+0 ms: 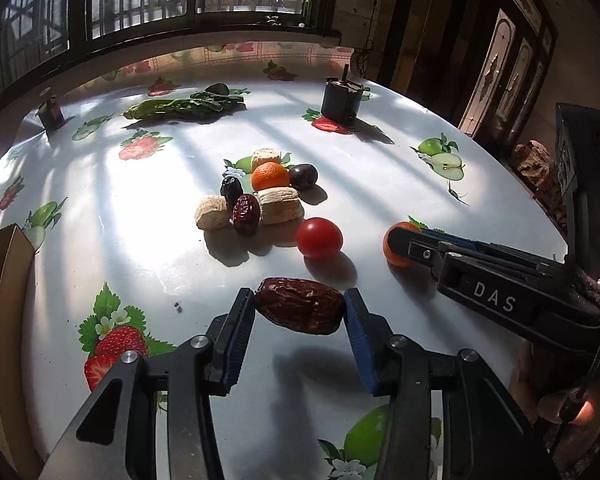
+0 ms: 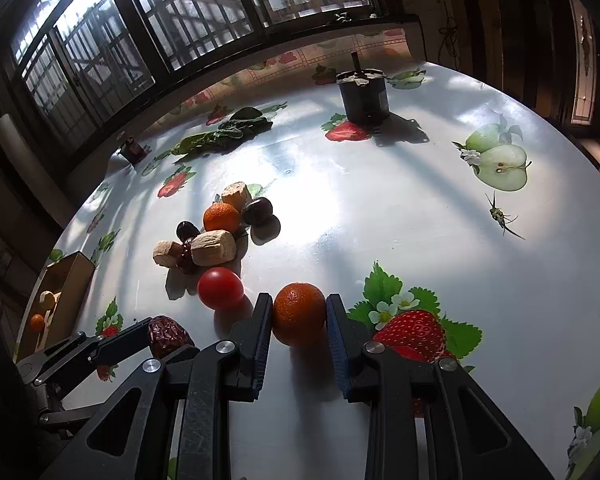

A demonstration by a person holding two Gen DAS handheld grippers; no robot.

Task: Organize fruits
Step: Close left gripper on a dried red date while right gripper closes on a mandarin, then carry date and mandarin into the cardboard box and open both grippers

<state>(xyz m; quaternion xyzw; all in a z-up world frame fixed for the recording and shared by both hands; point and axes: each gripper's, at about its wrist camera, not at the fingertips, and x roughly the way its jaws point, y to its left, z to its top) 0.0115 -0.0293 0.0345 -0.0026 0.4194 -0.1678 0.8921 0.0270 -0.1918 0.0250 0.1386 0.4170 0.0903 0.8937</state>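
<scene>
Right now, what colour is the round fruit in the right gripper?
Orange; the right wrist view shows it best.

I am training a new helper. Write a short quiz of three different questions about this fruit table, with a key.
1. True or false: the right gripper is shut on a round orange tangerine.
2. What lies between the left gripper's jaws? A) wrinkled dark red date B) smooth red tomato C) green leafy vegetable
3. Fill in: the smooth red tomato rests on the ____, between no jaws.

Key: 1 true. 2 A, the wrinkled dark red date. 3 table, the glossy white fruit-printed table.
</scene>
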